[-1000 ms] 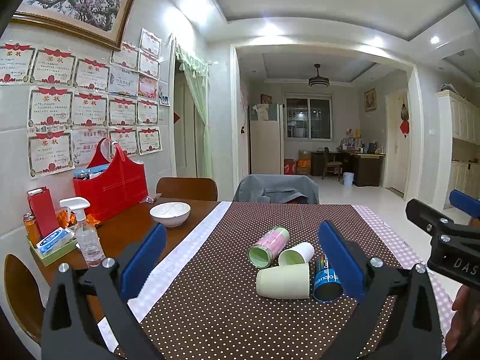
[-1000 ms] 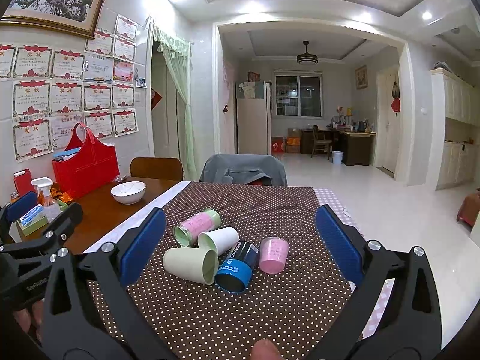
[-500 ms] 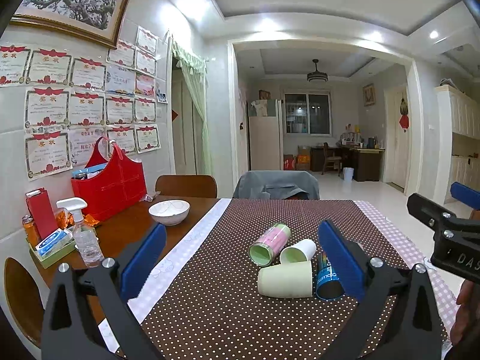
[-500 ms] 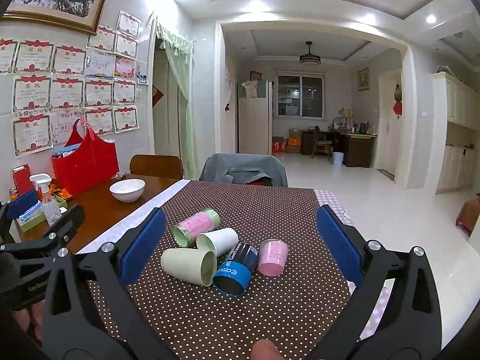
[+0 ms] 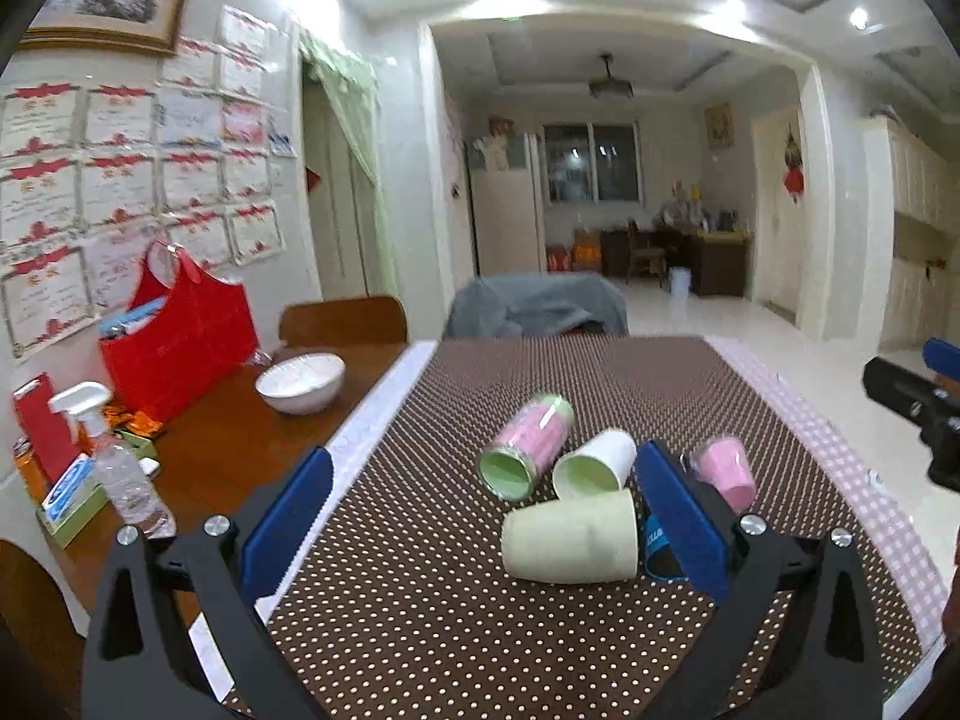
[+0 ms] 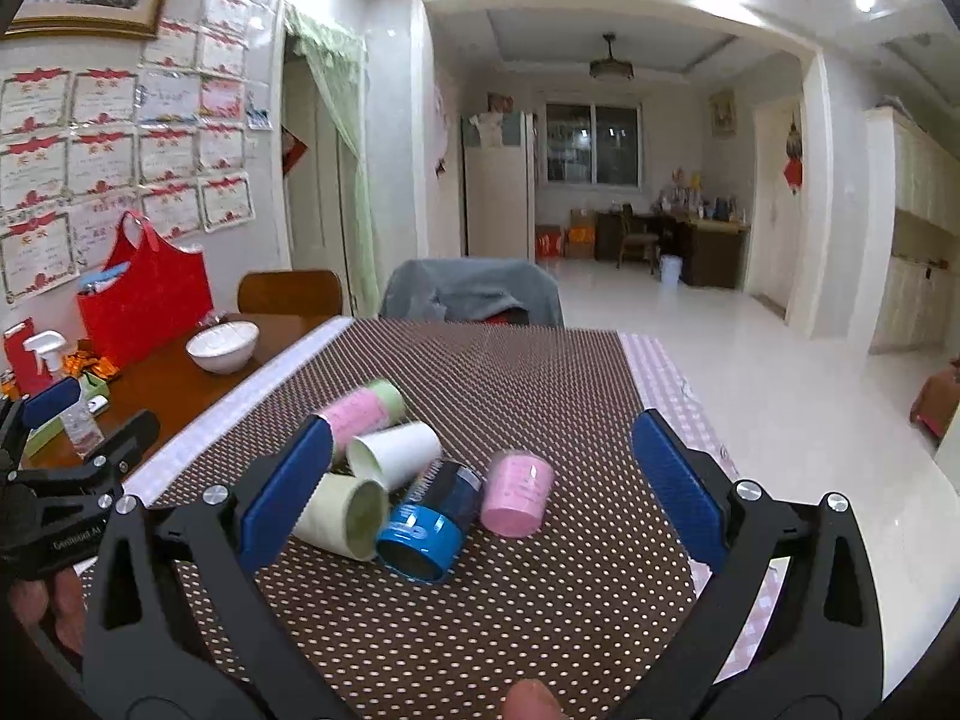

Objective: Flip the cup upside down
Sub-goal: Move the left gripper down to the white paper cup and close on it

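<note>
here the blue cup (image 6: 429, 525) lies on its side in the cluster of cups on the dotted cloth (image 6: 540, 618), mouth toward the near edge, long axis running near-to-far. the right gripper (image 6: 480, 486), spread wide and empty, is nearer; the left gripper (image 5: 480, 516), also released, sits further left.

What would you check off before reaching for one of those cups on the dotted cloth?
1. Right gripper open: ok.
2. Left gripper open: ok.
3. Both holding nothing: ok.
4. Cups needing a flip: pale green cup, white cup, blue cup and pink-wrapped cup lie on their sides: ok.
5. Small pink cup stands on end; which end is up: cannot tell.
6. Room to grab one alone: cups crowd together, some seem to touch: not ok.
</note>
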The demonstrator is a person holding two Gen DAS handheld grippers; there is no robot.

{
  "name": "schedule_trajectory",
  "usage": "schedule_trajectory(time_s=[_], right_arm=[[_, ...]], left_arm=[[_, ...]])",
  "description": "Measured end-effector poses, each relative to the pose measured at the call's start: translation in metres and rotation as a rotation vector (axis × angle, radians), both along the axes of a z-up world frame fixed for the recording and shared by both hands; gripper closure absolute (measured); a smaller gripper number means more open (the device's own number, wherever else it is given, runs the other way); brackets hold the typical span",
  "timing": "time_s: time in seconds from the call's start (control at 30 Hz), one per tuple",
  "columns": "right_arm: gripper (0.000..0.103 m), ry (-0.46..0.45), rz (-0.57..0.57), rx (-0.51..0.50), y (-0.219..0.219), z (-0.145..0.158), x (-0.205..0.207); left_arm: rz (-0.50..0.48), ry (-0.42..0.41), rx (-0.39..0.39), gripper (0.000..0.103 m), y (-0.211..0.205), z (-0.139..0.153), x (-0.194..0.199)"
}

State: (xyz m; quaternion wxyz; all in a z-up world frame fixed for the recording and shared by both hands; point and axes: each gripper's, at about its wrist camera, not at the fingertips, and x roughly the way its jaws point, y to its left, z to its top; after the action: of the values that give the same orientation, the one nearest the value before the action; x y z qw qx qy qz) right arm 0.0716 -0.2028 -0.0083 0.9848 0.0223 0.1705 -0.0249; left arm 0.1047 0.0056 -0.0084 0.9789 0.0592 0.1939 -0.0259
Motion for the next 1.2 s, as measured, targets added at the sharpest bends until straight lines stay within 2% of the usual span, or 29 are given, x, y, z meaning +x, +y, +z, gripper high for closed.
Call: schedule_trajectory(time_s=[0.1, 0.3, 0.4, 0.63, 0.87, 1.1, 1.2], right_arm=[[0.005, 0.09, 0.001, 0.028, -0.013, -0.015, 0.021], [0.005, 0.211, -0.008, 0.049, -0.031, -0.039, 0.055], [0.005, 0.232, -0.015, 0.049, -0.041, -0.05, 0.07], [0.005, 0.282, -0.026, 0.116, -0.058, -0.07, 0.099], [0.005, 0.322, -0.029, 0.158, -0.072, -0.084, 0.131], [0.005, 0.353, -0.038, 0.167, -0.081, -0.091, 0.15], [0.005, 0.362, -0.04, 0.179, -0.083, -0.094, 0.157]], left_arm=[[-0.026, 0.063, 0.027, 0.004, -0.009, -0.013, 0.03], [-0.118, 0.191, 0.093, 0.004, -0.033, -0.039, 0.084], [-0.143, 0.235, 0.131, 0.004, -0.043, -0.049, 0.107], [-0.249, 0.351, 0.153, 0.004, -0.072, -0.069, 0.157], [-0.338, 0.526, 0.189, 0.004, -0.095, -0.099, 0.217], [-0.405, 0.648, 0.208, 0.004, -0.107, -0.121, 0.244], [-0.426, 0.71, 0.207, 0.016, -0.11, -0.131, 0.255]])
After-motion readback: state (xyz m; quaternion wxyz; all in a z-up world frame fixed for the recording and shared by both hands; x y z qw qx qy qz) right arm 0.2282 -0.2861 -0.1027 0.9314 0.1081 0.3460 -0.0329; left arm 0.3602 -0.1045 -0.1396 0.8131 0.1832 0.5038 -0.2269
